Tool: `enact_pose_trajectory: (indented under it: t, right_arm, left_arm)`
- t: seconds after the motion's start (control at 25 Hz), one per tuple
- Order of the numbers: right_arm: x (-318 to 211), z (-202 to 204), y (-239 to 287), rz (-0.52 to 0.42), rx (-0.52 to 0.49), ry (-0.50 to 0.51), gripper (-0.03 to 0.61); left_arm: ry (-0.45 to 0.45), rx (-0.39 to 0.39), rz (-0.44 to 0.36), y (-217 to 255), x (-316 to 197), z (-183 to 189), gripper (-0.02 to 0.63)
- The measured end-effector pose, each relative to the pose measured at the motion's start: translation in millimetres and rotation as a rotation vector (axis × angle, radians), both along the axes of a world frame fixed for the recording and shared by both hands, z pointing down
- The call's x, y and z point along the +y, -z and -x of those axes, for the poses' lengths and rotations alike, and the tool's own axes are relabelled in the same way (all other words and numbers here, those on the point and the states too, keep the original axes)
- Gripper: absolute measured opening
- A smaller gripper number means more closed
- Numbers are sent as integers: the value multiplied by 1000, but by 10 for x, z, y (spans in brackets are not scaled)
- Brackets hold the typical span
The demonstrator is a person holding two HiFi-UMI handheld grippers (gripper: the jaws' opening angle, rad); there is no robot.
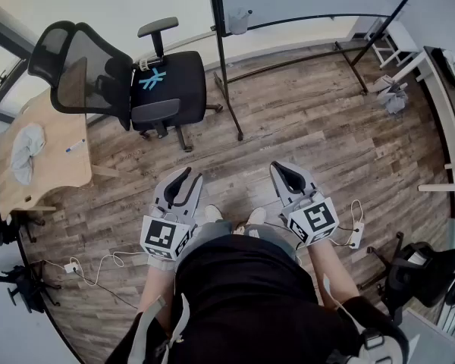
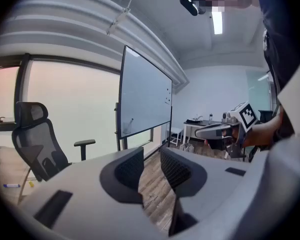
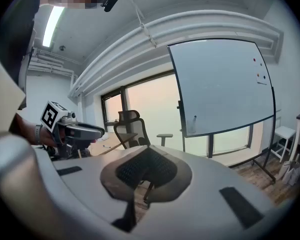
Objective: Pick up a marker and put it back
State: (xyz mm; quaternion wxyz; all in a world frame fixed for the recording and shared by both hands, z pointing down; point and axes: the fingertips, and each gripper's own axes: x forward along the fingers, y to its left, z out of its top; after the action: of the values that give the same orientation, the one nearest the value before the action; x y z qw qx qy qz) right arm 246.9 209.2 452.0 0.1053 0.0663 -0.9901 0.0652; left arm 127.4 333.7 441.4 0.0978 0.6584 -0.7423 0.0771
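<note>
The marker (image 1: 75,145) near the table (image 1: 49,169) edge looks light and stiff, best held mid-body; the left hand-held gripper (image 1: 188,174) is slightly open, the right hand-held gripper (image 1: 282,169) closed, both empty.

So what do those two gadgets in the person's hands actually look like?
Both the left gripper and the right gripper are pale grey plastic shells with two curved jaws lined in black textured pads. Each carries a white cube printed with black square markers. The person wears a black top.
</note>
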Motion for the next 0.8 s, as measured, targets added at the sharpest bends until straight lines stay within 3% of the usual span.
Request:
enact_pose_trajectory:
  t: [0.44, 0.8]
  right_arm:
    - [539, 806, 225, -39, 17, 0, 15]
    - [824, 1347, 150, -79, 77, -41, 15]
  left_arm:
    - [-4, 11, -46, 67, 508, 761, 100]
    - [28, 81, -66, -191, 948, 1474, 98]
